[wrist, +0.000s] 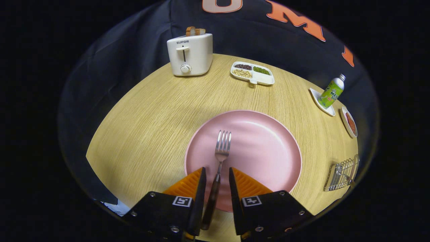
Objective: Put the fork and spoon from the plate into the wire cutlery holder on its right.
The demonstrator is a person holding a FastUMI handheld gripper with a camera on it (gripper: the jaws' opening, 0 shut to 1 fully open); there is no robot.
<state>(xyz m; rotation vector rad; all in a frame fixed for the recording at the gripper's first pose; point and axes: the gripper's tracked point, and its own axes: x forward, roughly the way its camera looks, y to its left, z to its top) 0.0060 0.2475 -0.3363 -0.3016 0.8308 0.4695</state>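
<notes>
A metal fork (222,148) with a dark handle lies on the pink plate (265,148), tines pointing away from me. Its handle runs back over the plate's near rim and between my fingers. My gripper (217,173) is open, one finger on each side of the handle with a small gap on both sides. The wire cutlery holder (342,173) stands on the table to the right of the plate, and a shiny metal piece that looks like a spoon rests inside it.
A white toaster (190,53) with bread stands at the back of the round wooden table (144,134). A divided dish of beans (252,73) is beyond the plate. A green bottle (332,91) and a small red-filled dish (349,121) sit beyond the holder.
</notes>
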